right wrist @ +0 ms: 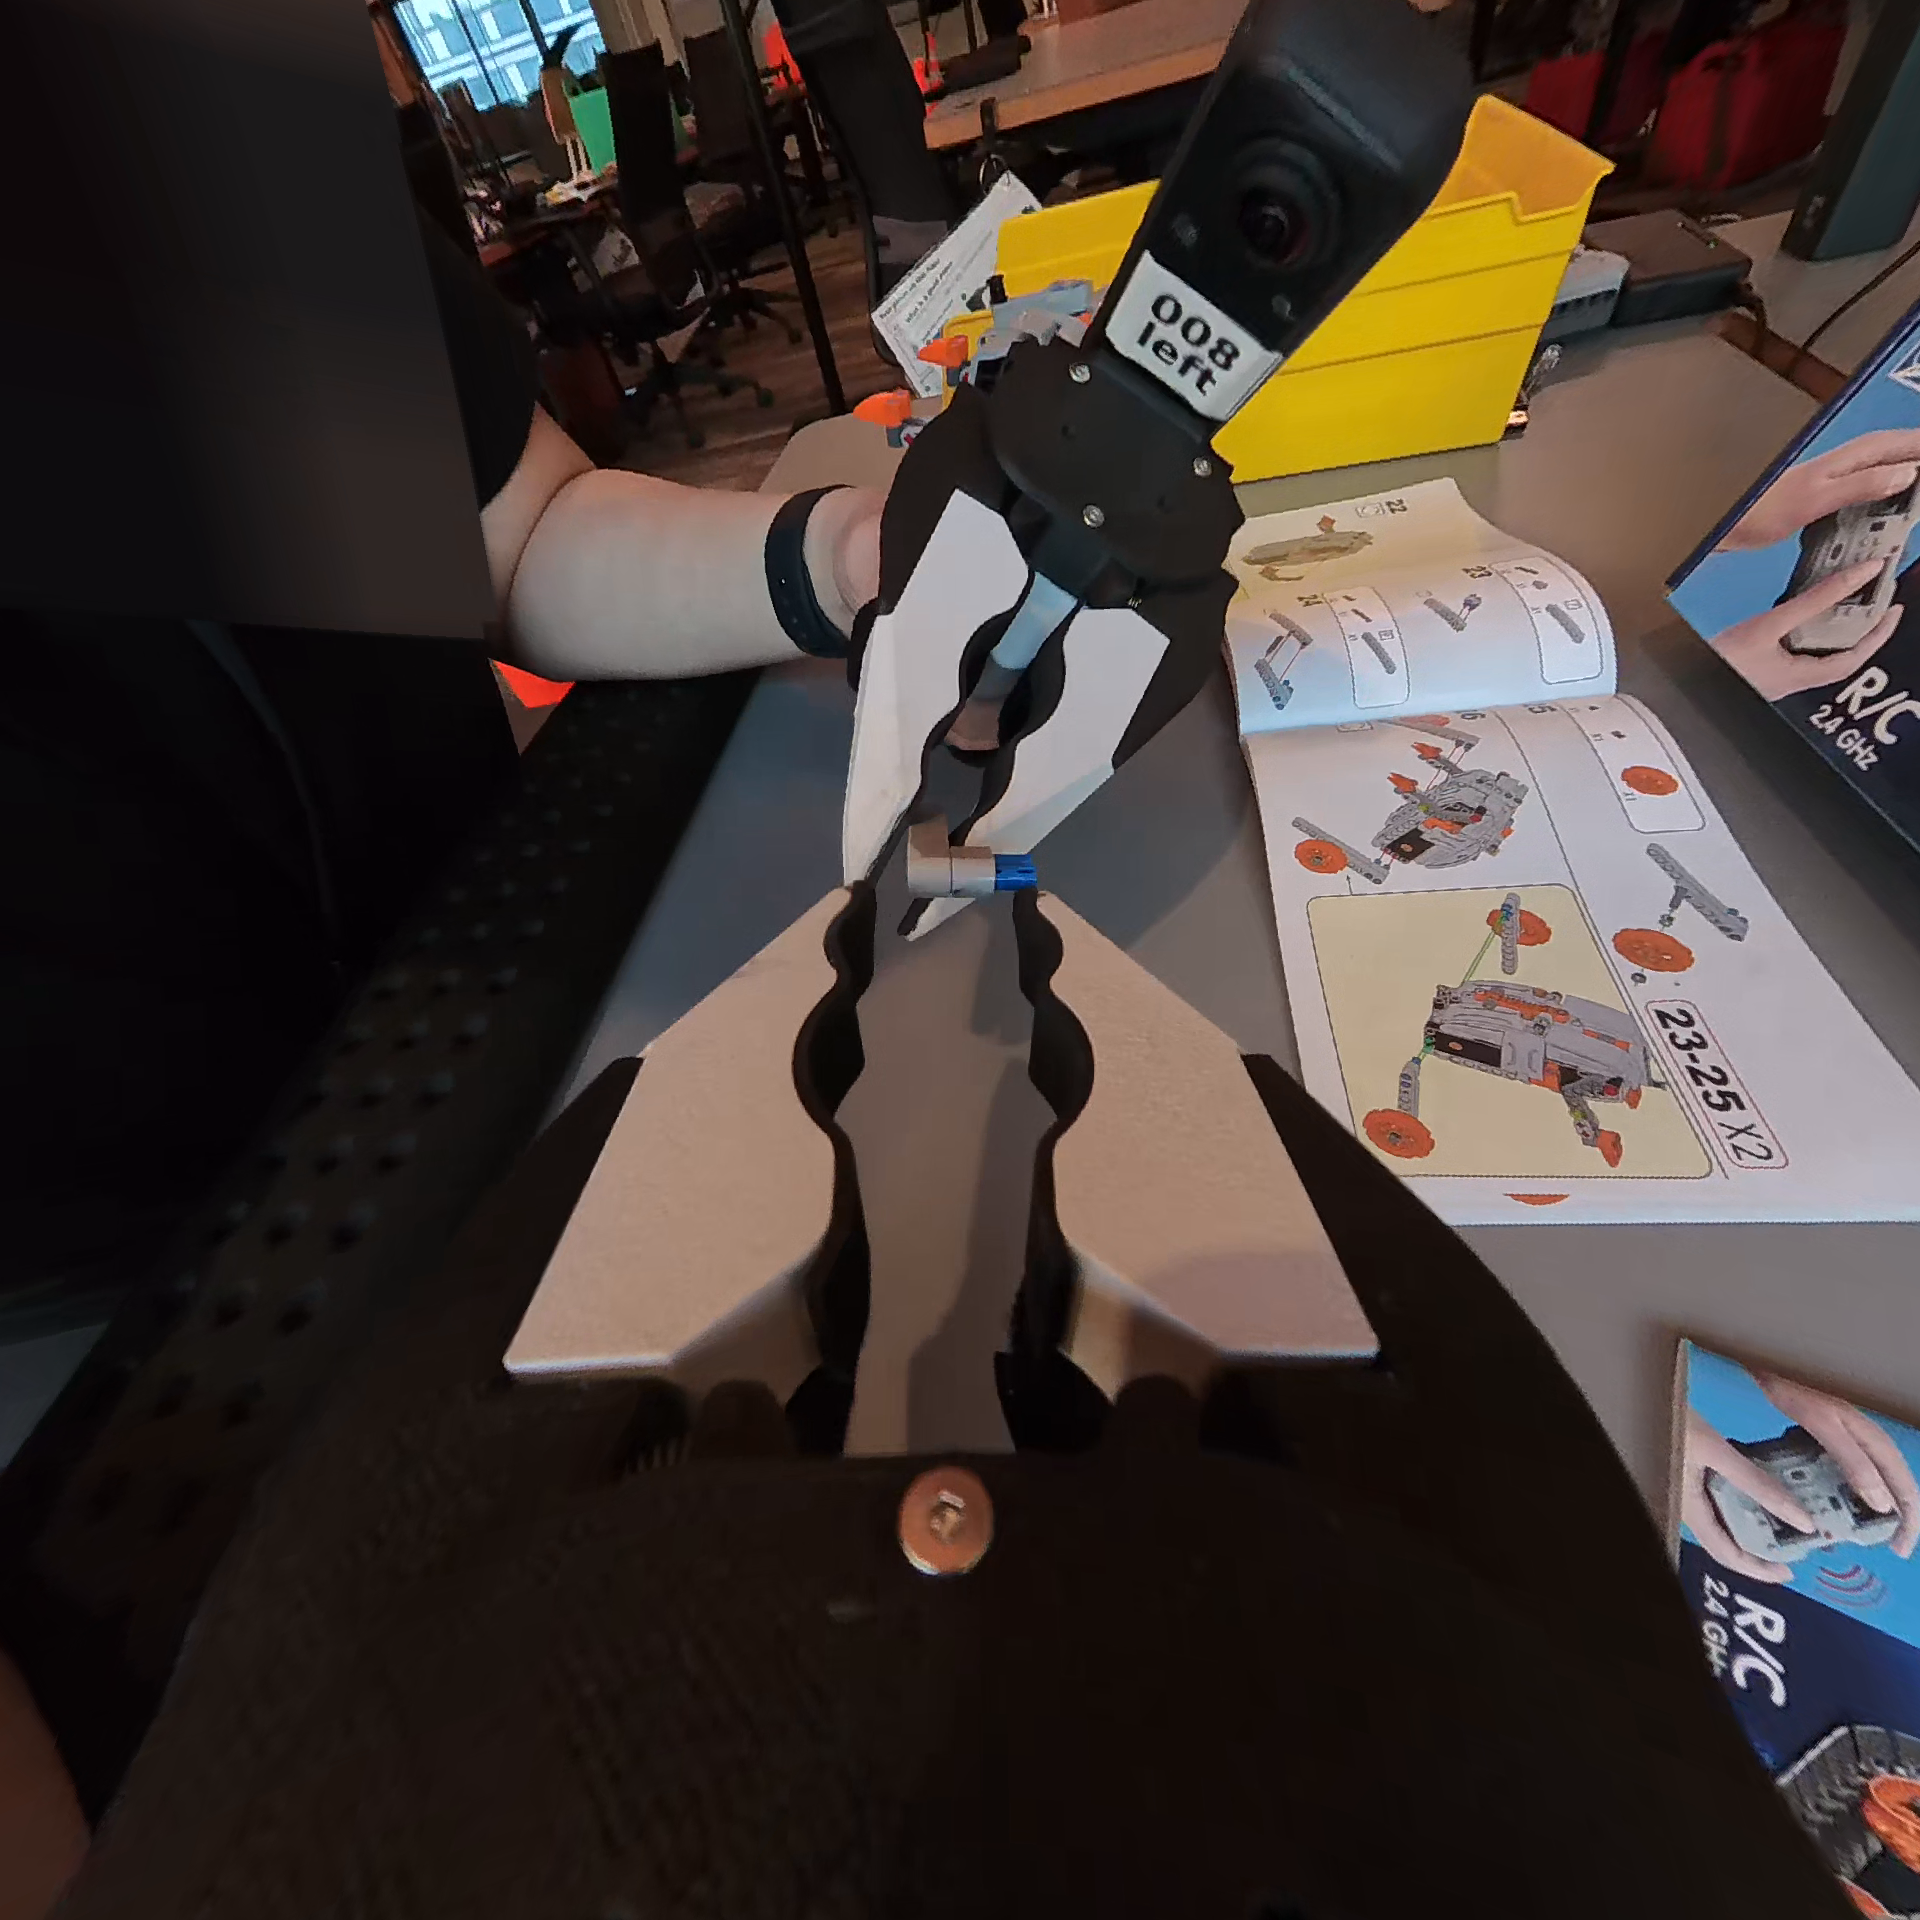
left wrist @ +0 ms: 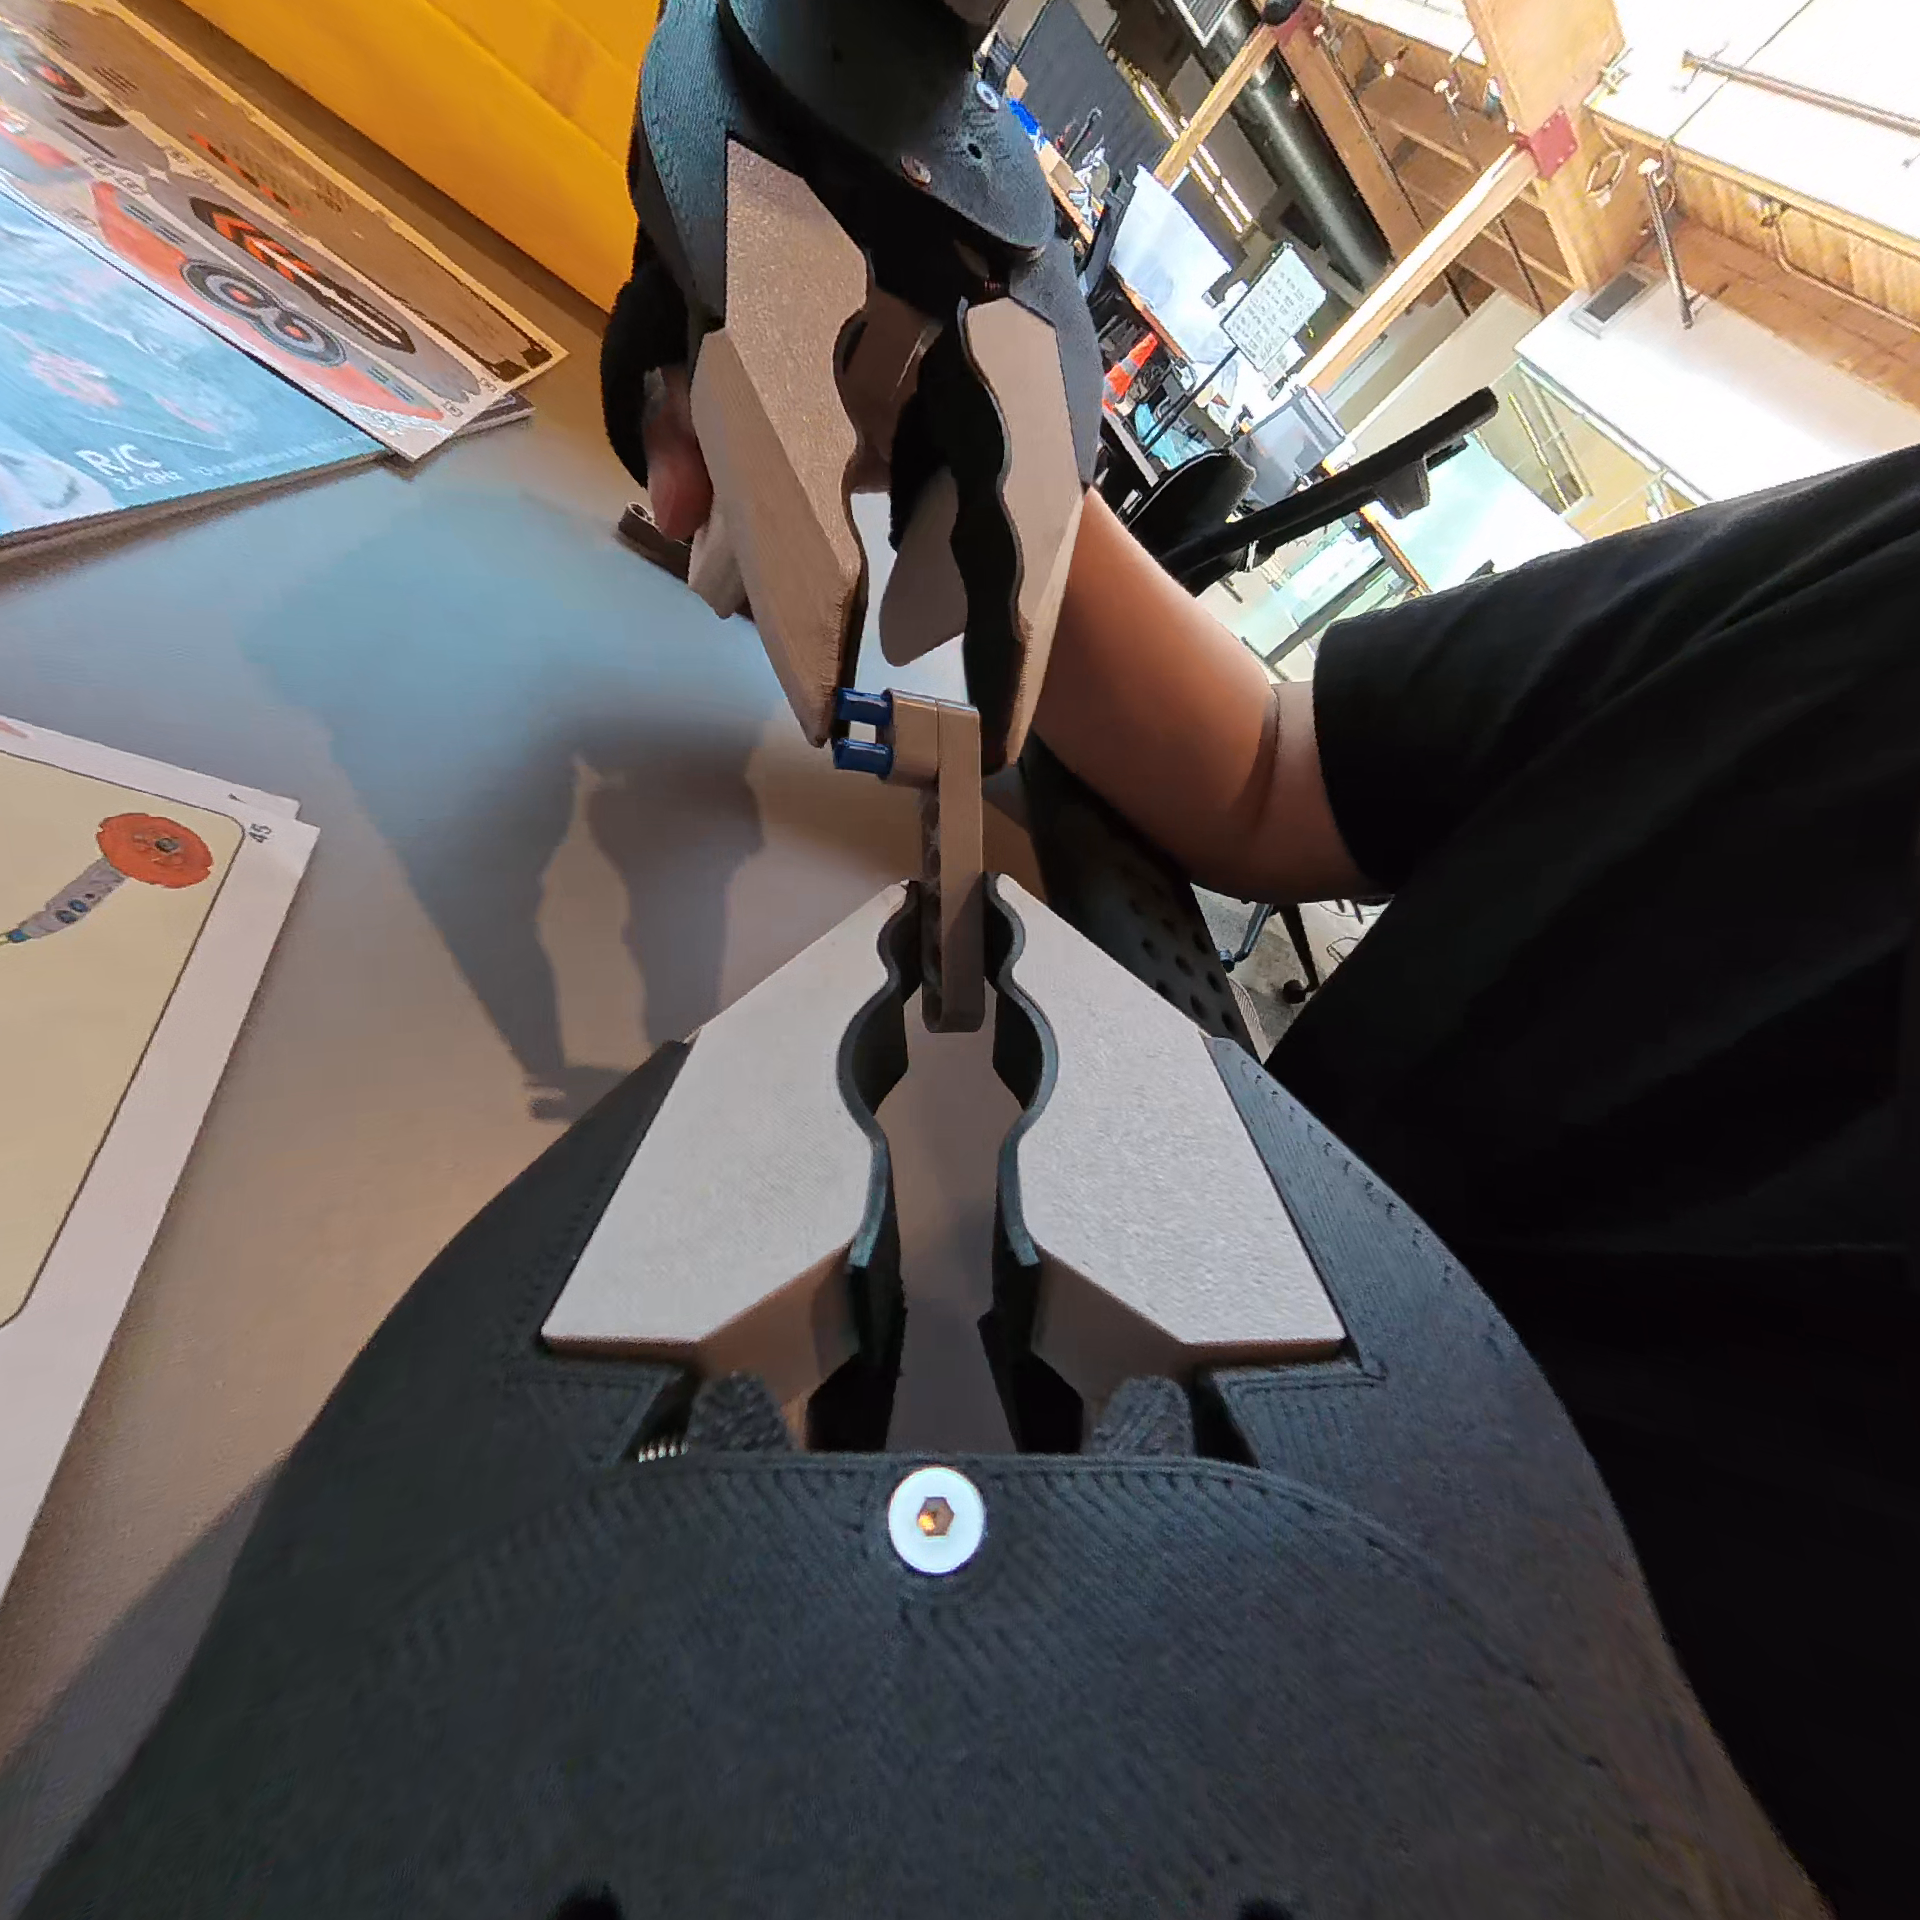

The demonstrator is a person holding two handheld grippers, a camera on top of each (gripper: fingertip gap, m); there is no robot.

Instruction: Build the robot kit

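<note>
My left gripper point(left wrist: 953, 894) is shut on the lower end of a grey building-toy beam point(left wrist: 954, 831) and holds it upright above the grey table point(left wrist: 436, 644). Two blue pins point(left wrist: 862, 732) stick out sideways from the beam's top end. My right gripper point(left wrist: 923, 732) comes in from above, open, its jaws straddling that top end. In the right wrist view my right gripper point(right wrist: 938, 894) has a wide gap, and the blue pin point(right wrist: 1013, 871) lies against one fingertip point(right wrist: 1027, 904). The left gripper point(right wrist: 899, 899) holds the beam point(right wrist: 935, 868) end-on there.
An open instruction booklet point(right wrist: 1507, 935) lies on the table to the right, and also shows in the left wrist view point(left wrist: 104, 987). Behind are a yellow bin point(right wrist: 1403, 312), a blue product box point(right wrist: 1818, 644) and a partly built grey-orange model point(right wrist: 997, 322). A person's forearm point(left wrist: 1174, 727) and black shirt are close by. My left and right fingertips are right by each other.
</note>
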